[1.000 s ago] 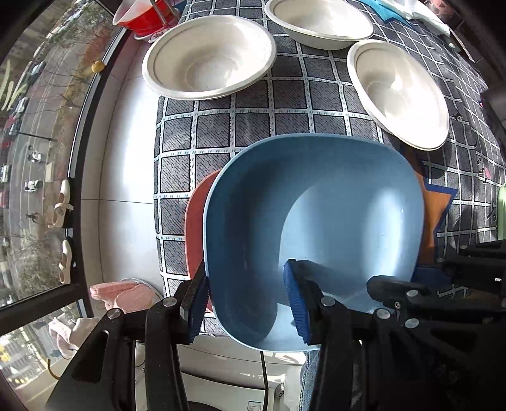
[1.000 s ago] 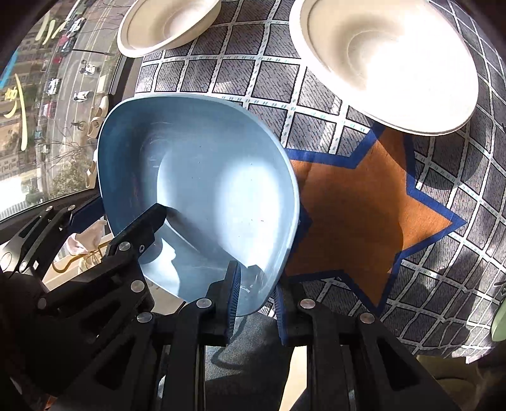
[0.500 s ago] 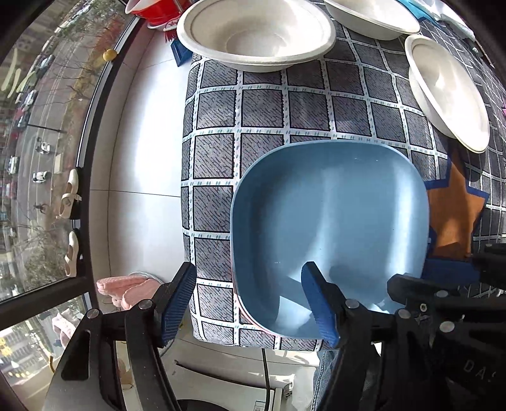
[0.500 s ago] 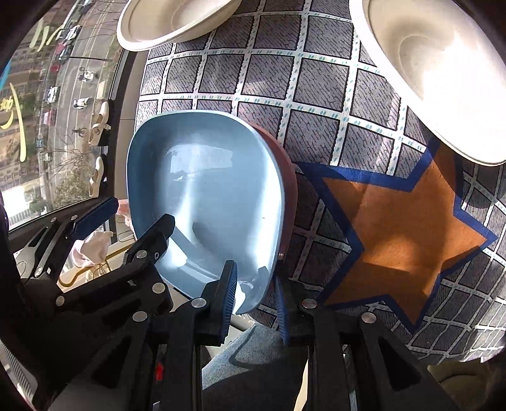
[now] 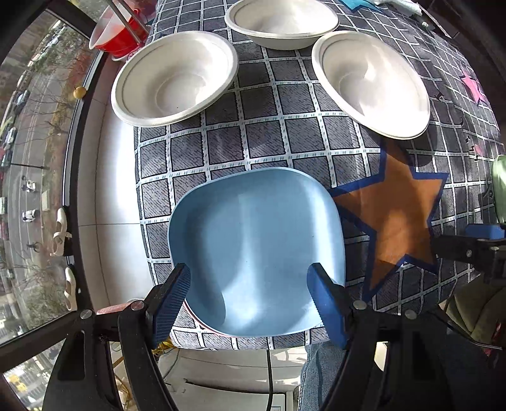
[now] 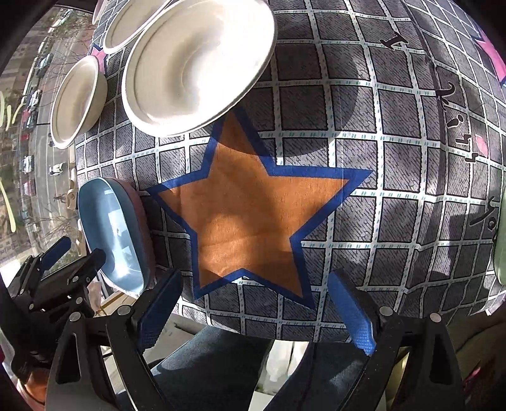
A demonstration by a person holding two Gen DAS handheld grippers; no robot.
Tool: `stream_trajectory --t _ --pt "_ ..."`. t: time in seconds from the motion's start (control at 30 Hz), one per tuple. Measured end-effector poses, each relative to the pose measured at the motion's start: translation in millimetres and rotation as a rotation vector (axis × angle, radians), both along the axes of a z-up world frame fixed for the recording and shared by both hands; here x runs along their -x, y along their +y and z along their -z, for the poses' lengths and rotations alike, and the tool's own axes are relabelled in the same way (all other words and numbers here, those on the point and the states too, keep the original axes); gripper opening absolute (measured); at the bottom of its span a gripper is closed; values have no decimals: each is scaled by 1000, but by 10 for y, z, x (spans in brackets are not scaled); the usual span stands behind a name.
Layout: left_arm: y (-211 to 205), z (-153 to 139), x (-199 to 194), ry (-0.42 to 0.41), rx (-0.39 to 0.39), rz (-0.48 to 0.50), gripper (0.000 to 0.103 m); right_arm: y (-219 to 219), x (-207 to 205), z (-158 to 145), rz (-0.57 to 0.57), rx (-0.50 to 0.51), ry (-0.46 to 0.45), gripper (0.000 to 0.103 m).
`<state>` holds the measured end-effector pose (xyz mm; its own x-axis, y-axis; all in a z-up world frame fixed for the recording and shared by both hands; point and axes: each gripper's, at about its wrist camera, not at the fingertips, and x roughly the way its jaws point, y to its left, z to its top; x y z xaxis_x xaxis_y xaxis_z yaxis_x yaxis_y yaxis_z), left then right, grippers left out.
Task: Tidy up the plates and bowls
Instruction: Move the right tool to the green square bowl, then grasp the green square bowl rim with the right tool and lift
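Observation:
A light blue square plate [image 5: 256,249] lies on a reddish plate at the near left corner of the table; only a thin edge of the reddish plate [image 6: 144,218] shows beside the blue plate [image 6: 110,234] in the right wrist view. My left gripper [image 5: 249,300] is open, its fingers on either side of the blue plate's near edge, not touching. My right gripper [image 6: 253,313] is open and empty over the table's near edge, right of the plates. Three white bowls [image 5: 174,76] [image 5: 281,22] [image 5: 370,82] stand farther back.
The table has a grey checked cloth with an orange star [image 6: 249,215]. A red cup [image 5: 117,34] stands at the far left corner. A pale green dish edge [image 6: 501,246] shows at the right. A window and white sill [image 5: 104,177] run along the left.
Both grippers have let go of the blue plate and opened. The plate now rests on the reddish plate. The right gripper has moved right, over the star.

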<state>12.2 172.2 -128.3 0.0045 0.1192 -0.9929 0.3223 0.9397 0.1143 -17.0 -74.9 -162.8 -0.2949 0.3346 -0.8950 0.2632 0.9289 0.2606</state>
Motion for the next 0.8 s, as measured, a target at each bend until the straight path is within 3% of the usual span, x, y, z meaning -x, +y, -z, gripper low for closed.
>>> stream_trajectory --t 0.23,0.43,0.63,0.8 --pt "-948 64 117 53 22 238 79 -618 365 -98 103 58 16 94" --pt "-1757 65 274 73 45 374 79 -1242 594 -270 212 121 -19 94" --pt "-2535 56 377 91 76 413 79 -2143 747 -437 271 220 -66 94" --pt "-3079 73 387 99 124 327 79 -2816 848 -465 257 307 -78 94"
